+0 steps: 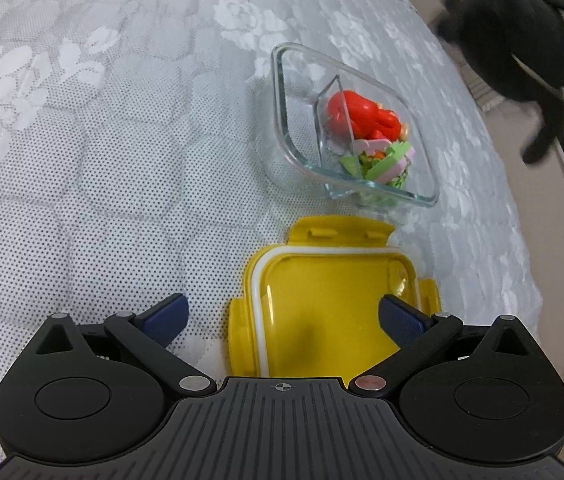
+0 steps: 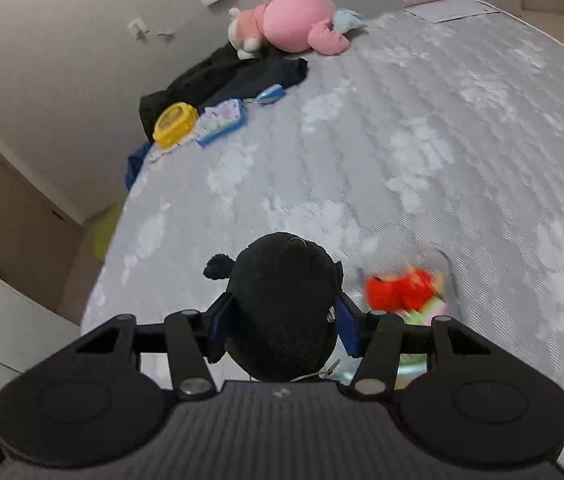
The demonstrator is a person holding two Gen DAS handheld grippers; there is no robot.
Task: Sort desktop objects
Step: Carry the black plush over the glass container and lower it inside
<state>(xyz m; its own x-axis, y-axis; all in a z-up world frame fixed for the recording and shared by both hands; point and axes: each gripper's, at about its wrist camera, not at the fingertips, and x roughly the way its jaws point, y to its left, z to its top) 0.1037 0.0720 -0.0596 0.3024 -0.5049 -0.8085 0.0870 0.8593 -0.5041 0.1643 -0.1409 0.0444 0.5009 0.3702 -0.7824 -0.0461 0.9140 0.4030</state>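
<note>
The right gripper (image 2: 283,316) has the black plush toy (image 2: 282,304) clamped between its jaws, lifted above the mattress (image 2: 441,140) and just left of the glass container (image 1: 351,128) in the right wrist view. From the left wrist view the same plush hangs blurred, out past the mattress edge, well apart from the container. The left gripper (image 1: 283,320) hovers with jaws wide open and nothing between them, right over the yellow lid (image 1: 321,312), which lies on the mattress just in front of the container.

Progress, as I read it: partway. The container already holds a red toy (image 1: 361,116) and a cluster of green and pink pieces (image 1: 381,160); I can't count those pieces. The plush is in transit, the lid is off.

The count: one glass container, one yellow lid, one black plush. At the far corner lie one pink plush (image 2: 293,24), one small yellow box (image 2: 175,123), one blue-edged case (image 2: 222,121) and one bluish oval item (image 2: 270,94), beside dark clothing (image 2: 226,76). Whether those belong to the sorting, I can't tell.
</note>
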